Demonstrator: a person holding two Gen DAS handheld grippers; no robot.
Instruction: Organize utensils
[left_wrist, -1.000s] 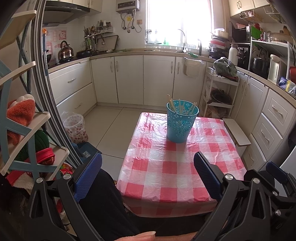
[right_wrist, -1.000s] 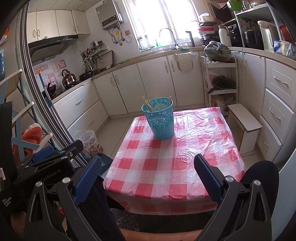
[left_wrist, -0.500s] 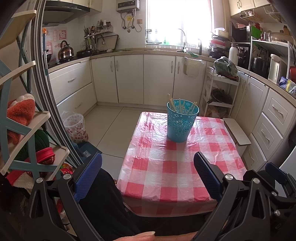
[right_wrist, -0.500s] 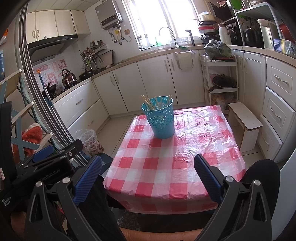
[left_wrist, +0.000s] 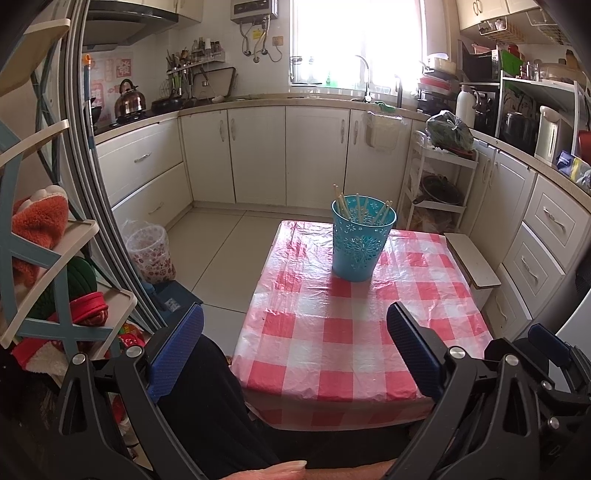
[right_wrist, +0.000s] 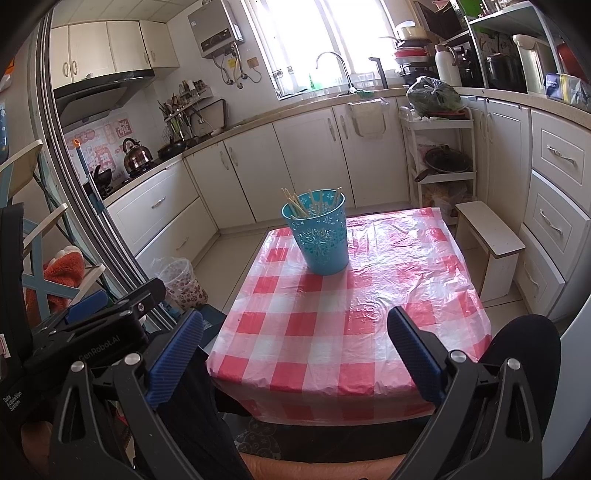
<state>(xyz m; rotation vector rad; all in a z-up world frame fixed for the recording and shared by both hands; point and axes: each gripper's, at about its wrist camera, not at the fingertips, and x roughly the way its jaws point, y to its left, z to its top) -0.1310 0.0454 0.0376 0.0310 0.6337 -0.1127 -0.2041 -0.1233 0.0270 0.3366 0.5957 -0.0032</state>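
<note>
Nothing moved; kettle (left_wrist: 129, 98) clearer leftward.

Light source: daylight through the window (left_wrist: 354, 40) over the sink, blown out to white
Glare: sheen on the plastic tablecloth (right_wrist: 399, 254), strongest in the right wrist view
Shadows: soft
Distortion: fisheye bends cabinets, corners vignetted black
Focus: sharp throughout, no motion blur

A kettle (left_wrist: 129, 100) sits on the stove, a patterned waste bin (left_wrist: 149, 251) stands on the floor, and a white stool (right_wrist: 489, 242) stands beside the table.
</note>
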